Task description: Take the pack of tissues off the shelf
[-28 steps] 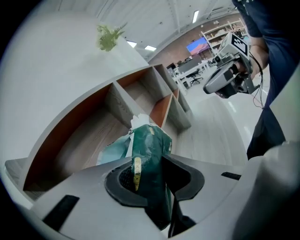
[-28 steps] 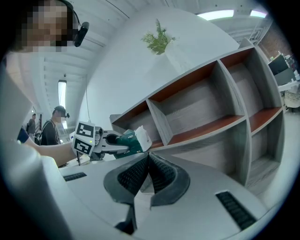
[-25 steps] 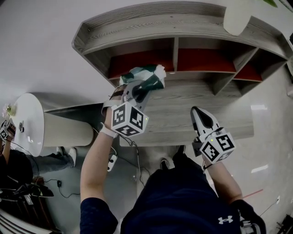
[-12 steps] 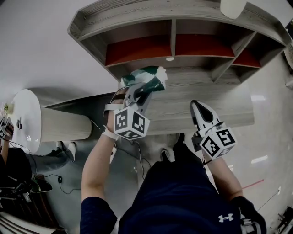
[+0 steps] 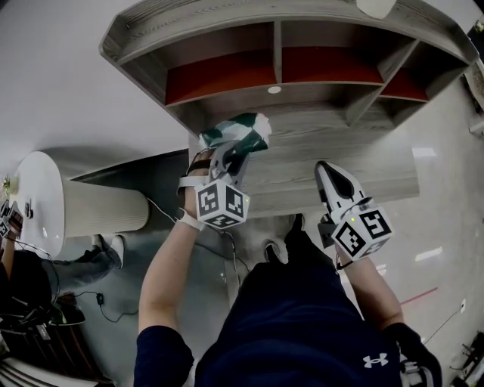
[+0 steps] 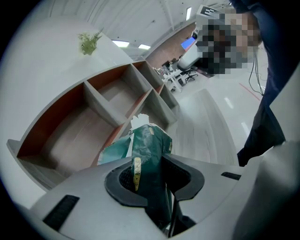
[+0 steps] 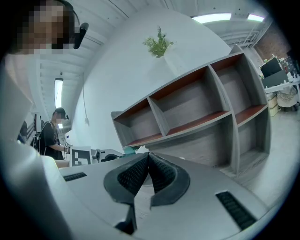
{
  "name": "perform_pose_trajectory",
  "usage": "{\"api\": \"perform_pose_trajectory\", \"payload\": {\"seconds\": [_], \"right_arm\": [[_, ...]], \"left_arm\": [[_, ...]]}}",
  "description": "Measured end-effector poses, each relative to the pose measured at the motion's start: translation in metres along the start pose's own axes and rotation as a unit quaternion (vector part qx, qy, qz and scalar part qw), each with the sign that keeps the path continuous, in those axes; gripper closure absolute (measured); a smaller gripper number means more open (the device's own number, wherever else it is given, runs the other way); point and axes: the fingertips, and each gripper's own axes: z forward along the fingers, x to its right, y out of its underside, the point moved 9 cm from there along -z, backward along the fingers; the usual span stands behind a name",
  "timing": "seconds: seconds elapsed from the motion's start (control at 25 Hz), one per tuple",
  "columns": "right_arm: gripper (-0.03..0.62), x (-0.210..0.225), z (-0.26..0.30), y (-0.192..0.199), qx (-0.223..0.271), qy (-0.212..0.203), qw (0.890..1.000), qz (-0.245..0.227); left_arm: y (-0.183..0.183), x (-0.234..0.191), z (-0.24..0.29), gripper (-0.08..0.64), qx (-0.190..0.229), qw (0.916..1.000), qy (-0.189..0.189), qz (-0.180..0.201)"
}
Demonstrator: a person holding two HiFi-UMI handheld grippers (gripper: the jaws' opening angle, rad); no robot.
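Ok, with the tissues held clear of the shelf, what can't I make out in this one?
- Print on the pack of tissues: left gripper view, too small and crumpled.
- Pack's lower half: hidden by the left gripper closed on it.
- White object on top of the shelf: head view, cut off by the upper edge.
- Person at far left: right gripper view, too small to tell what they do.

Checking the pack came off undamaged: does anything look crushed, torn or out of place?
The pack of tissues is pinched in the left hand-held gripper, its green wrapper creased and squeezed narrow at the grip. No tear is visible, and nothing else stands out.
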Motion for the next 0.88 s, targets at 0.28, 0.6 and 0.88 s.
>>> {"api": "perform_pose_trajectory", "payload": {"seconds": [0.28,0.6,0.88], "right_arm": [[0.581,0.011,0.003,0.001,-0.008,0.008,1.0,0.0],[0.58,0.03,0.014,0.002,-0.02,0.012,1.0,0.003],[0.58,0.048,0.025,0.004,-0.034,0.015,0.999,0.005]], "left_arm": [[0.015,0.015,0.026,0.456,-0.013,0.9999,0.005,-0.002],[0.023,0.028,0.063,0.456,-0.016,0.9998,0.007,0.002],[0.033,0.038,0.097,0.456,-0.024,0.9996,0.009,0.01]]}}
